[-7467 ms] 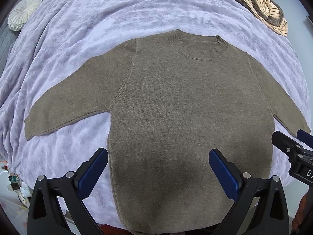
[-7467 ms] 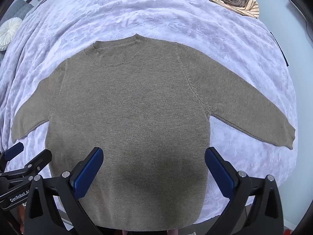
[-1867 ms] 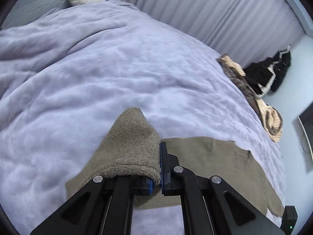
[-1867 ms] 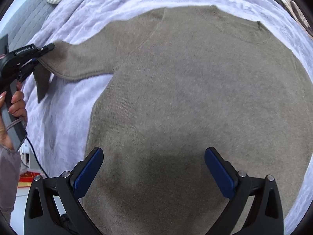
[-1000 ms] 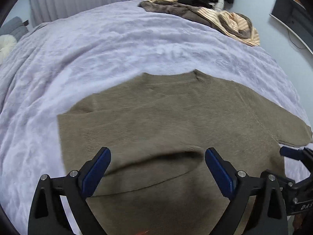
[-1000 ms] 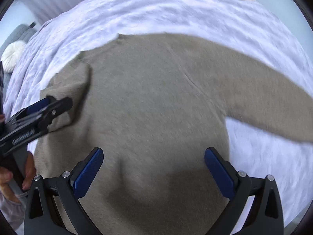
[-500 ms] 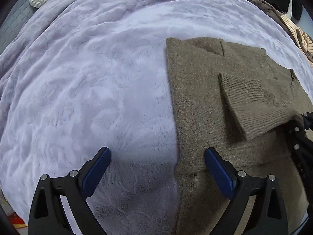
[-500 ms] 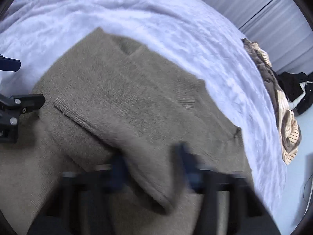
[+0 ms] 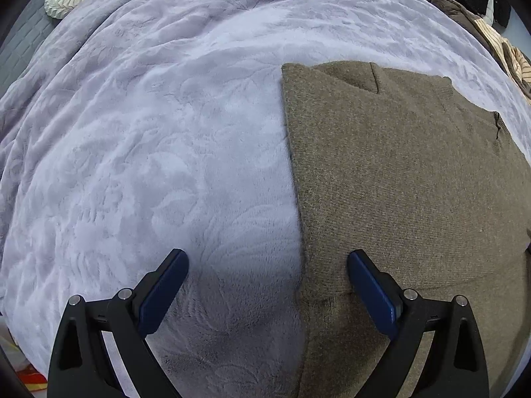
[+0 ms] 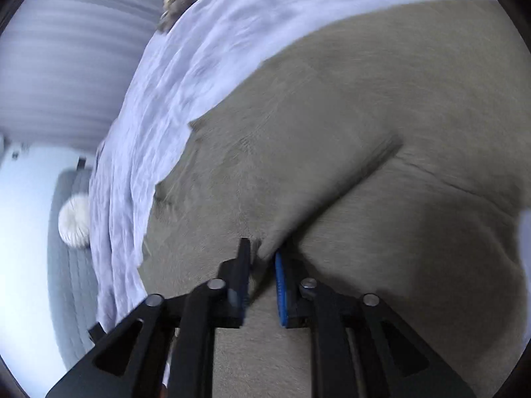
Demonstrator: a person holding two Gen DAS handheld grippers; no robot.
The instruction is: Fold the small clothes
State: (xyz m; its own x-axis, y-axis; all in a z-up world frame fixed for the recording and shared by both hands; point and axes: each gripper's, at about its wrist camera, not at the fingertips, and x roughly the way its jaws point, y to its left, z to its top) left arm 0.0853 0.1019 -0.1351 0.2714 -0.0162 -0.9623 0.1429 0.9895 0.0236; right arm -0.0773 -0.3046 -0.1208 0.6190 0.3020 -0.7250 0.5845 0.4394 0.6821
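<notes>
My left gripper (image 9: 267, 278) has 2 black angular fingers with triangular cut-outs, silver screws at the joints and dark blue ribbed pads (image 9: 162, 293). My right gripper (image 10: 262, 265) is built alike: black arms, round silver screws, brighter blue pads (image 10: 280, 288).

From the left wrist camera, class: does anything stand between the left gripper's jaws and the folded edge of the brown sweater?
Nothing visible does. The left gripper hangs with its jaws wide apart over the sweater, whose straight folded edge runs up between them. Only bare lavender bedspread lies on its other side.
</notes>
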